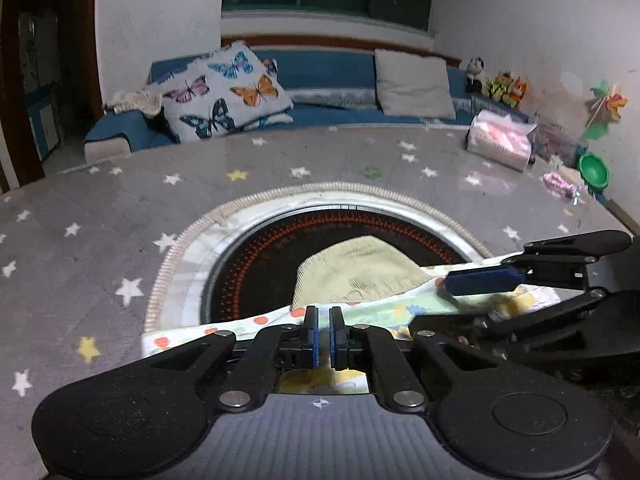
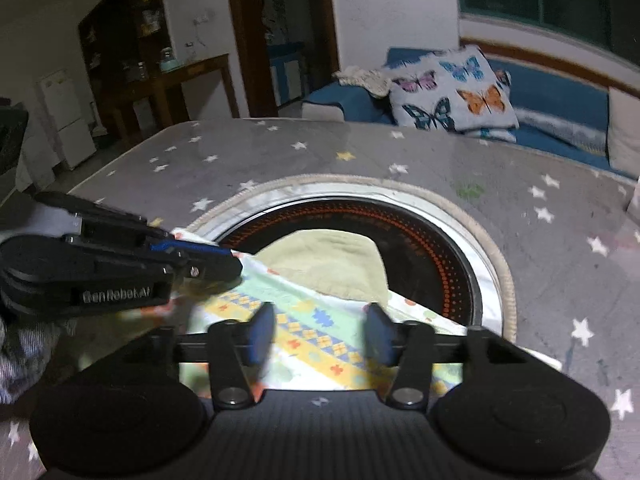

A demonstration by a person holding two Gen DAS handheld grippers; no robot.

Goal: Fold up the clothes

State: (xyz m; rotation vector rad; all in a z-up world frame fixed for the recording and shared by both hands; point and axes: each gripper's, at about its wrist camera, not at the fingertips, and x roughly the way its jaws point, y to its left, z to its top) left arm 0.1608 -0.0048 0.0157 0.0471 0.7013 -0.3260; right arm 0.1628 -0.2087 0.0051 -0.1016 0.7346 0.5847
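Observation:
A small patterned garment (image 1: 404,304), white with coloured shapes and a pale green-yellow inside (image 1: 356,266), lies across the round black hotplate (image 1: 280,248) in the table's middle. It also shows in the right wrist view (image 2: 316,320). My left gripper (image 1: 324,334) is shut on the garment's near edge; it shows from the side in the right wrist view (image 2: 224,260). My right gripper (image 2: 320,332) is open above the garment, jaws wide apart, holding nothing. It shows at the right of the left wrist view (image 1: 504,284).
The table has a grey star-print cover (image 1: 100,216). A wrapped pink pack (image 1: 500,142), a green bowl (image 1: 595,170) and small toys stand at its far right. A blue sofa with a butterfly pillow (image 1: 228,92) lies behind.

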